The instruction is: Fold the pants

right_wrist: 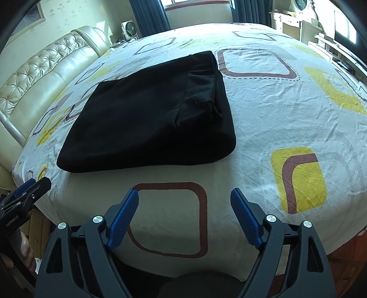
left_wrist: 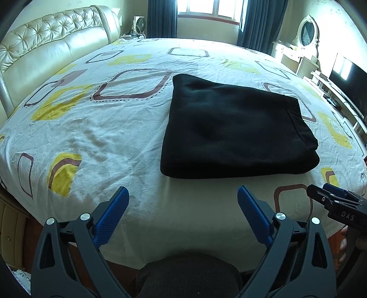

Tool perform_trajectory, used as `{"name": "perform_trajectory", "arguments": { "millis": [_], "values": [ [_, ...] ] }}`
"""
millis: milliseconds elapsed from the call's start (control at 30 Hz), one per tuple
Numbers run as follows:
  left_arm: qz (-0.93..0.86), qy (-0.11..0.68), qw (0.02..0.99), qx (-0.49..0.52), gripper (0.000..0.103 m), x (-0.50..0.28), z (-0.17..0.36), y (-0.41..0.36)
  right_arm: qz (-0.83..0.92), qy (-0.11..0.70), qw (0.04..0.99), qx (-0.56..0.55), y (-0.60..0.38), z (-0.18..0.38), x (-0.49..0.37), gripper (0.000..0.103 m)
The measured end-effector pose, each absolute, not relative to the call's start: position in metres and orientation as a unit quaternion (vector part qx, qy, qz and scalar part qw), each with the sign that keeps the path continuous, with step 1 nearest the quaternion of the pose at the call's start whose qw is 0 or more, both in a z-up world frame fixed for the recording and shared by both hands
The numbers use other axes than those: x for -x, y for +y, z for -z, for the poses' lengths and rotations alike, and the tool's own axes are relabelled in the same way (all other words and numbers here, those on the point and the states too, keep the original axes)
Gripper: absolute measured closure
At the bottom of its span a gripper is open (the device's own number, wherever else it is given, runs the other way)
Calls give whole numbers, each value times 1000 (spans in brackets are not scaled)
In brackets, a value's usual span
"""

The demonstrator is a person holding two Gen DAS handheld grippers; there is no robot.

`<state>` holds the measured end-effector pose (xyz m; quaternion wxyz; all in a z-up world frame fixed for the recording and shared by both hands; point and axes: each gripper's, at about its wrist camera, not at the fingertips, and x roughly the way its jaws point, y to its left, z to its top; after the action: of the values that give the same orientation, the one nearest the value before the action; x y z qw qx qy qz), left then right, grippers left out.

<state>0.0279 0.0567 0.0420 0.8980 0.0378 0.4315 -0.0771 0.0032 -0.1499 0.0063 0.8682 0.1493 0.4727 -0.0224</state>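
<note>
At the near edge of the bed, the left gripper hovers above the sheet with its jaws spread wide and nothing between them. Its 2 blue pads point toward the folded garment without touching it. The right gripper sits in the same posture just beside it, jaws wide apart and empty, over a brown square outline printed on the sheet. Each gripper appears at the margin of the other's view: the right gripper at the right edge of the left wrist view, the left gripper at the left edge of the right wrist view.

Beyond both grippers, the black pants lie on the bed sheet, folded into a compact, roughly rectangular stack of several layers. The pants rest flat near the middle of the bed, apart from both grippers. The sheet is white with yellow and brown square motifs and shows light creasing.

Further back on the left, a cream tufted headboard runs along the bed. At the far wall, dark curtains flank a bright window. A small fan stands near the headboard corner. On the right, a white dresser with an oval mirror and a dark screen stand against the wall.
</note>
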Motion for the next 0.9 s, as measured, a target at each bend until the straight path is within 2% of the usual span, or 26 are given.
{"name": "perform_trajectory", "arguments": {
  "millis": [900],
  "values": [
    [84, 432, 897, -42, 7, -24, -43, 53, 18, 481, 864, -147, -146, -3, -3, 22]
  ]
}}
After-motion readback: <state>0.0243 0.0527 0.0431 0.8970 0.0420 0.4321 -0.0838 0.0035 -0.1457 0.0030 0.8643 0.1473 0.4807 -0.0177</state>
